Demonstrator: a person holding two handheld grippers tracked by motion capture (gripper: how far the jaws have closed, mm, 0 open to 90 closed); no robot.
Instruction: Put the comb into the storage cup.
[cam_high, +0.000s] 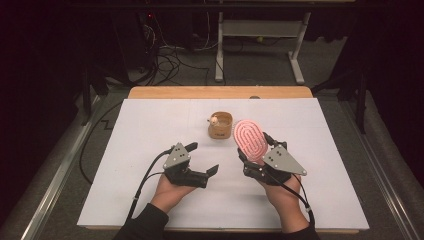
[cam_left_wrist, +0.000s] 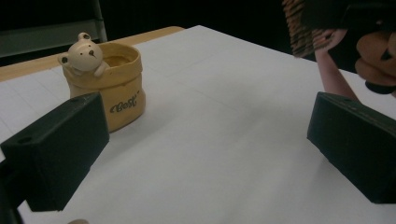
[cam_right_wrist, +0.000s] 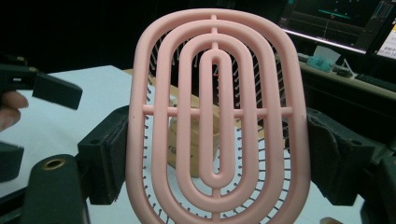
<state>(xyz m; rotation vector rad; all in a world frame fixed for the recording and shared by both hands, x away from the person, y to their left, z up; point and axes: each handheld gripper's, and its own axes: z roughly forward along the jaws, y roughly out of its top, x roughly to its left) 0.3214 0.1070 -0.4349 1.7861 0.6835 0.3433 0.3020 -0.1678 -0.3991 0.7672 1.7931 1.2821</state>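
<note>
Lab: white-covered table (cam_high: 150, 200), floor cables (cam_high: 170, 62), monitors (cam_right_wrist: 336, 18), metal desk frame (cam_high: 260, 30).

The pink hairbrush (cam_high: 250, 140) has an oval head of 4 nested rings joined by a cross of ribs, with thin bristles on its far side. It stands tilted above the worktop (cam_high: 150, 125), clamped at both long edges by the right gripper (cam_high: 256, 153), toward the middle, just right of centre.

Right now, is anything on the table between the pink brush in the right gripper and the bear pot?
Nothing visible. The right gripper holds the pink brush just right of the bear pot, with bare white table between them.
</note>
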